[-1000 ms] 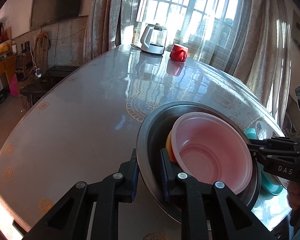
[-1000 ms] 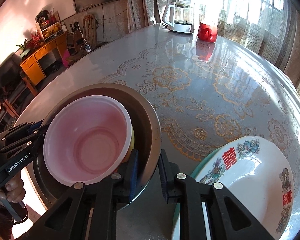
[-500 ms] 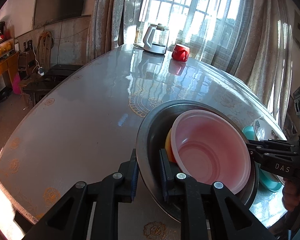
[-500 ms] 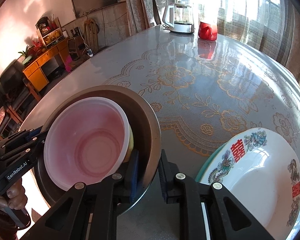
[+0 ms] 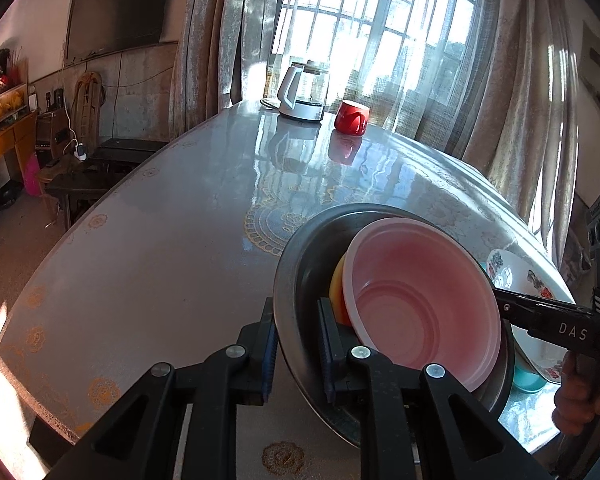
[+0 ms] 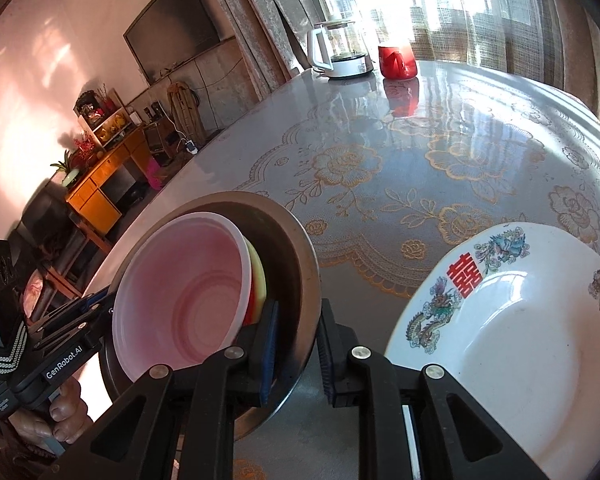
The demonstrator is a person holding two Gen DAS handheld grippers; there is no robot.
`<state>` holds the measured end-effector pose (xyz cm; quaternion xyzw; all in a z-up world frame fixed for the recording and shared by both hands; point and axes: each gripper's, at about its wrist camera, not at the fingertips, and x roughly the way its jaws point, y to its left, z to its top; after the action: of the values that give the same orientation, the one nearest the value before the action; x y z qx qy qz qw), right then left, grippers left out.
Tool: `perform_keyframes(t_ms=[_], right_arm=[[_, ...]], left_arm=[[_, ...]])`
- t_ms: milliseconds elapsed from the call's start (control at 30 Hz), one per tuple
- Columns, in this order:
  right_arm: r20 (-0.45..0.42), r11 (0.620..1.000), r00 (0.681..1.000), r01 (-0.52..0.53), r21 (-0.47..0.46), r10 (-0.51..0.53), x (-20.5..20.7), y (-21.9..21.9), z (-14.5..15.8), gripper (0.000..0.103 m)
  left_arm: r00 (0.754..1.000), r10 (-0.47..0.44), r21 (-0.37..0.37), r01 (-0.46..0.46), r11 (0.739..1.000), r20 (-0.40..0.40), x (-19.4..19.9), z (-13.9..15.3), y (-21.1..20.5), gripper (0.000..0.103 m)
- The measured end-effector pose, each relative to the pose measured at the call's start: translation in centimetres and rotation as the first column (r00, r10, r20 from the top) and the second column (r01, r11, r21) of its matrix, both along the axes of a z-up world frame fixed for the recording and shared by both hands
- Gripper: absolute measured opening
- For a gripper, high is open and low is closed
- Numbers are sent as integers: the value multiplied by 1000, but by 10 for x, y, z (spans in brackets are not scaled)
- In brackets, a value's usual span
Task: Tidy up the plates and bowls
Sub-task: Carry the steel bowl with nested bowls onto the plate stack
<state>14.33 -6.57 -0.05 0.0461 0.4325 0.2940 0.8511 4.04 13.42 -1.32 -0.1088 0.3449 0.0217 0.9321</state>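
A dark metal bowl (image 5: 296, 280) (image 6: 296, 264) is held tilted over the table by two opposite sides of its rim. Inside it a pink plastic bowl (image 5: 420, 304) (image 6: 180, 300) is nested on a yellow bowl (image 5: 336, 292) (image 6: 258, 280). My left gripper (image 5: 296, 320) (image 6: 100, 308) is shut on one side of the metal rim. My right gripper (image 6: 298, 320) (image 5: 504, 308) is shut on the opposite side. A white plate (image 6: 520, 340) (image 5: 536, 280) with red characters lies just right of the metal bowl, on a teal plate (image 5: 532, 380).
The round table (image 6: 420, 168) has a glossy lace-patterned cover. At its far side stand a glass kettle (image 5: 304, 96) (image 6: 340, 56) and a red mug (image 5: 352, 118) (image 6: 396, 60). A hand (image 6: 64, 412) grips the left tool's handle. Cabinets and a wall TV are off to the left.
The metal bowl and its stack have tilted more and shifted slightly with both grippers still clamped on the rim. The right wrist view has rolled, and the white plate looks nearer.
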Motion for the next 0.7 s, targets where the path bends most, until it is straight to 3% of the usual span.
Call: perform_keyframes(t_ms=[700], right_arm=[[40, 968, 975, 210, 137, -217, -31, -104, 24, 20]], left_arm=[[978, -200, 69, 195, 978, 62, 20, 43, -95, 17]])
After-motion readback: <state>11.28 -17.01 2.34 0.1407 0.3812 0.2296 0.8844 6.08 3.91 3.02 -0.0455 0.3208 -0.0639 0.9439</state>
